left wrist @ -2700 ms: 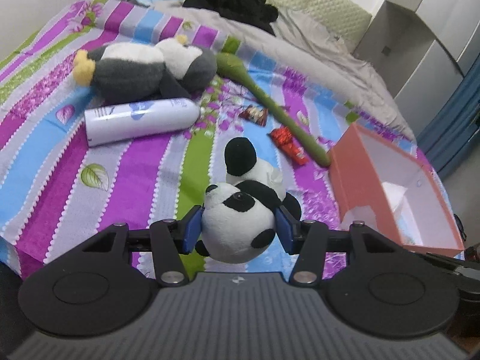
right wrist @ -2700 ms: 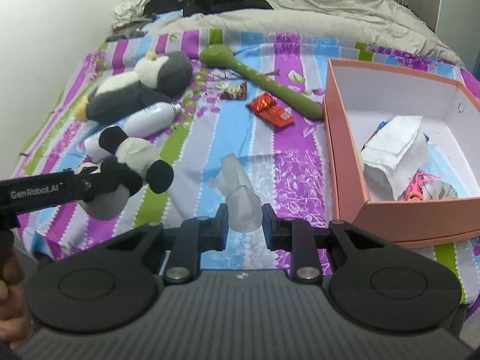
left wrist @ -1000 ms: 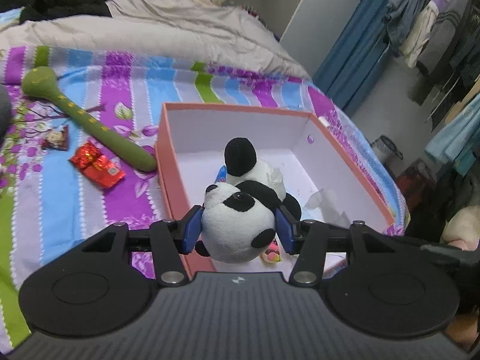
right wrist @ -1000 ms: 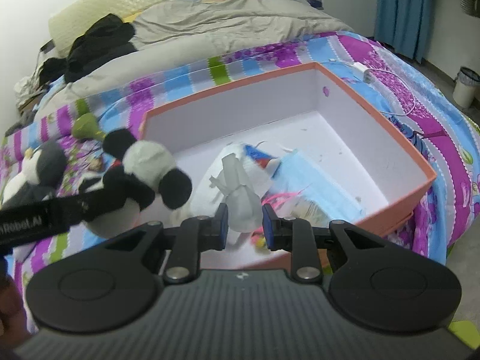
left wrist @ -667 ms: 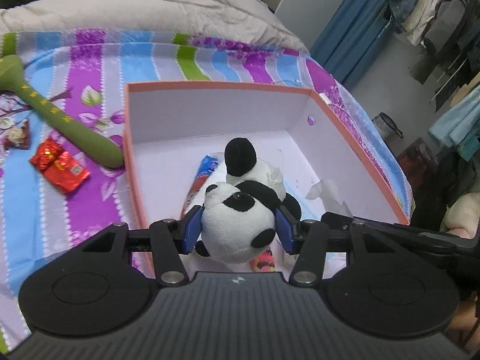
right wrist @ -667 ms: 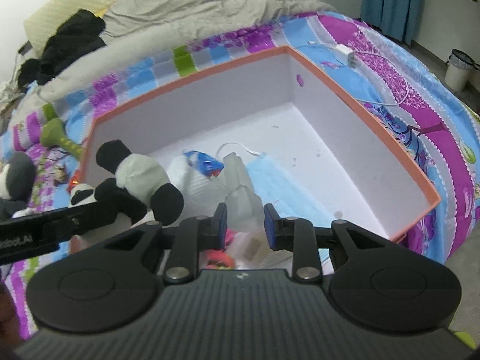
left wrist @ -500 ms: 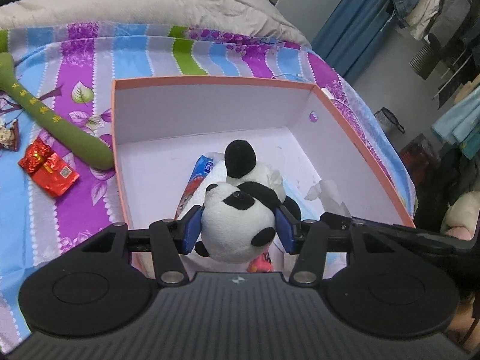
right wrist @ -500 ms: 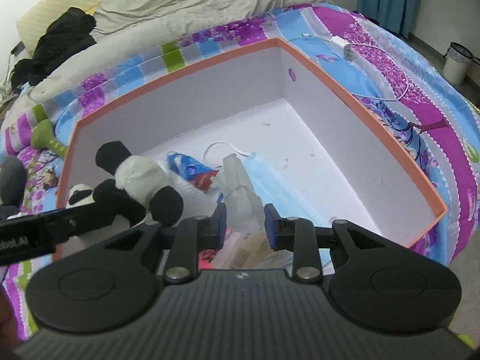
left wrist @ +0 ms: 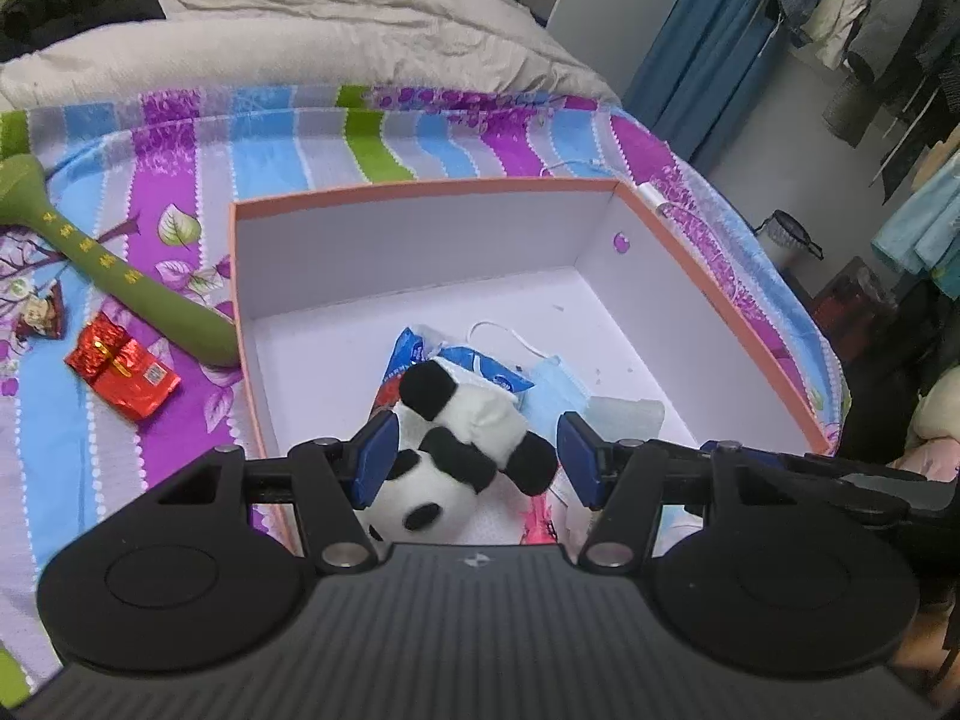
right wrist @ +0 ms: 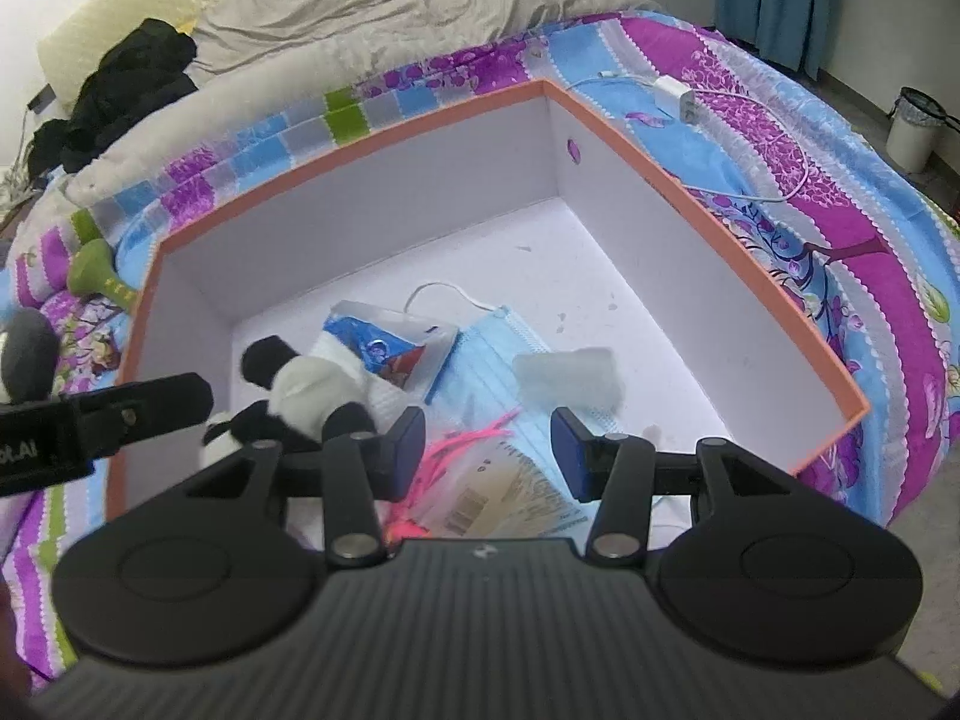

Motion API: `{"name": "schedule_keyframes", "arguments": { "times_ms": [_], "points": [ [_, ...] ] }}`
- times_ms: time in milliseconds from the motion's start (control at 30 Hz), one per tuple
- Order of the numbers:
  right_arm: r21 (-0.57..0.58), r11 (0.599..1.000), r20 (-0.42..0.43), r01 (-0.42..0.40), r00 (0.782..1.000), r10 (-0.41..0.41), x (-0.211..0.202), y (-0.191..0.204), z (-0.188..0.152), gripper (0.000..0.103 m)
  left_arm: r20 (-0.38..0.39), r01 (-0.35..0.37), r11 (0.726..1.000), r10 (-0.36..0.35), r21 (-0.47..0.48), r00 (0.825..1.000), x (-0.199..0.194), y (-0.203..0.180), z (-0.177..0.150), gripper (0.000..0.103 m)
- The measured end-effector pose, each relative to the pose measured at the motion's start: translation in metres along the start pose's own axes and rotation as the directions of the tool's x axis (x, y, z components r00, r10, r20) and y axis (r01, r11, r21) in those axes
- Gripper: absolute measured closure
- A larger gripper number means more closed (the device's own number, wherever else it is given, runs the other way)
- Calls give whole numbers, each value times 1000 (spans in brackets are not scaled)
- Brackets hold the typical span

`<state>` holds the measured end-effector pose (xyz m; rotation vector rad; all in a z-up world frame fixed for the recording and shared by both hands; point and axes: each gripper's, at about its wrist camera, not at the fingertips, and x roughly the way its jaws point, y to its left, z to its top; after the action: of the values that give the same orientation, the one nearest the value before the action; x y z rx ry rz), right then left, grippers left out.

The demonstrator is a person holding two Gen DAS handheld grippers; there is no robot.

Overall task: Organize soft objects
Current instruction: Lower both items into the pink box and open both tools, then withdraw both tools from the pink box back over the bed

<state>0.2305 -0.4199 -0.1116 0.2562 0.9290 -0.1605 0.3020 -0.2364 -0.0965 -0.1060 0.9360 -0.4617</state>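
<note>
Panda plush (left wrist: 462,450), head half-hidden behind your left gripper (left wrist: 474,459), sits loose between its opening jaws at lower centre, while your right gripper (right wrist: 489,450) opens over the box (right wrist: 708,192), nothing between.

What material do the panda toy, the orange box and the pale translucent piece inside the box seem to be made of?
Panda toy: soft plush fabric, matte and fuzzy, with a fluffy outline. Orange box: probably stiff cardboard, with thin straight walls, a matte orange outside and a plain white inside. Pale translucent piece: perhaps soft plastic or silicone, milky and slightly see-through; the pictures do not settle which.
</note>
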Motion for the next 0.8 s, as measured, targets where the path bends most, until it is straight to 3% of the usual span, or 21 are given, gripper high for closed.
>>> {"name": "schedule_keyframes", "arguments": {
  "times_ms": [367,800],
  "points": [
    [-25,999,61,-46,997,47,-47,15,-16,54,77,-5,1000,4,7,997,-63,-8,-21,39],
    [-85,991,116,-100,987,110,-108,49,-57,54,162,-8,1000,12,-23,987,-147,-1,-70,38]
  ]
}}
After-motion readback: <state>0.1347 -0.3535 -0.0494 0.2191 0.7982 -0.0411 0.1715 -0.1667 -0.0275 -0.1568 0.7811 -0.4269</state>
